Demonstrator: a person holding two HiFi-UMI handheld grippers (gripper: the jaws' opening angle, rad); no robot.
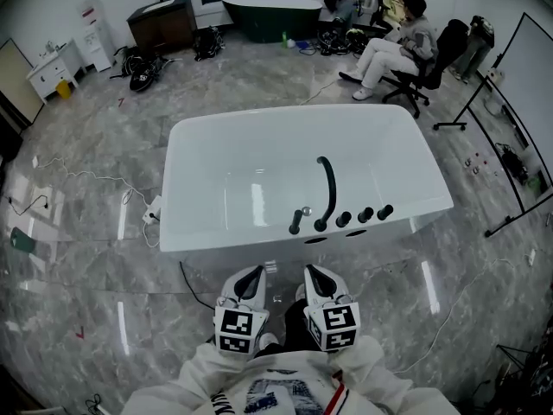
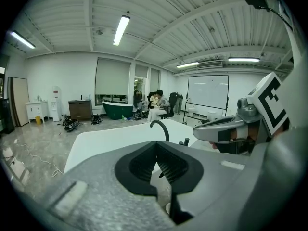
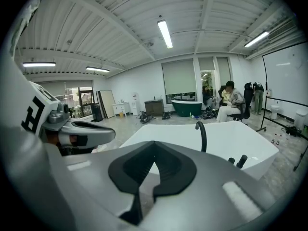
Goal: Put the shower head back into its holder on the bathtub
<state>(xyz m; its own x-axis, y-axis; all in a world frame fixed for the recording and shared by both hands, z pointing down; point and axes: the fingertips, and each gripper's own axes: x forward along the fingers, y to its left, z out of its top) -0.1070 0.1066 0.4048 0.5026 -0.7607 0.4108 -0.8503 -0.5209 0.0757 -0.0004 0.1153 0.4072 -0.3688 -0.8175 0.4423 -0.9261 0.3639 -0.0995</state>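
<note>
Shower head [image 1: 296,223], slim black stick on glossy white bathtub [image 1: 216,171]

The bathtub [image 1: 406,158] is a white freestanding tub, roughly rectangular with rounded corners, lying with one long rim toward the viewer and its glossy inside open to view. The shower head [image 1: 295,224] is a slim black handset with a small silvery bit at its upper end, standing tilted on that near long rim, about midway along it. Its lower end meets the rim, but the holder cannot be made out separately.
</note>
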